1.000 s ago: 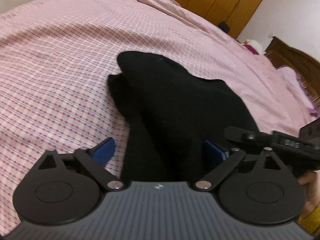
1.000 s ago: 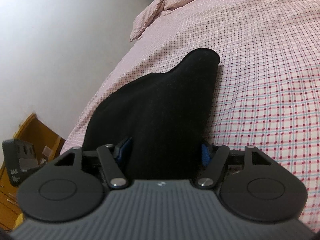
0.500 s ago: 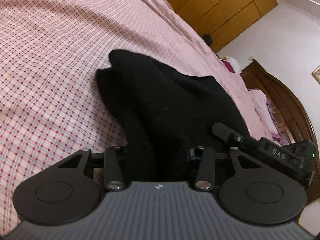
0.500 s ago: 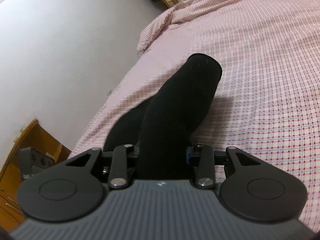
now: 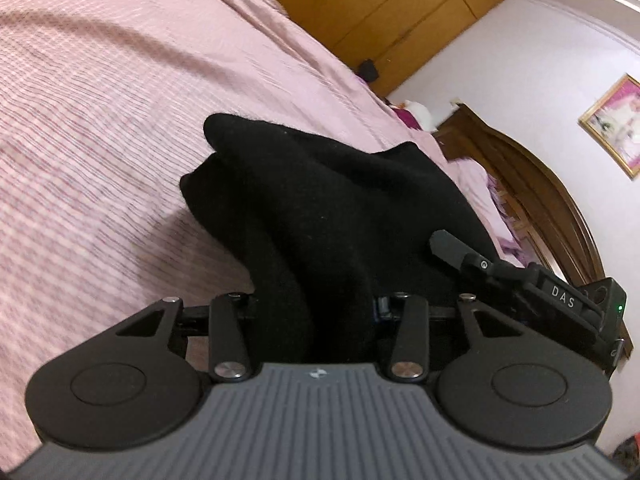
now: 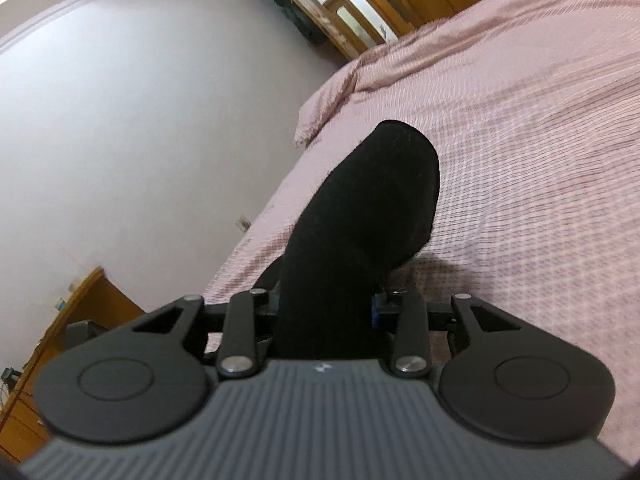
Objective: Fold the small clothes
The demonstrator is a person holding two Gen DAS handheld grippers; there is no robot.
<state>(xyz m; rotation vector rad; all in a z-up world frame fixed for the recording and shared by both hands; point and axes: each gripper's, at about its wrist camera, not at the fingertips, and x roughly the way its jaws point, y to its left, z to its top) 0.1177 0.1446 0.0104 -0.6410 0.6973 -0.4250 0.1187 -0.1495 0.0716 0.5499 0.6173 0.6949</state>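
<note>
We note both tools closed within last second — left tool [image 5: 316,312] and right tool [image 6: 324,312] now clenched on black garment [image 5: 320,208], raised off bed [image 5: 100,140]. Grasp secured — fold-over next, we judge.

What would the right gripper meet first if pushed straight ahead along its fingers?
The black garment that the right gripper already clamps; past its bunched end lies the pink checked bedspread, though depth is unclear.
</note>
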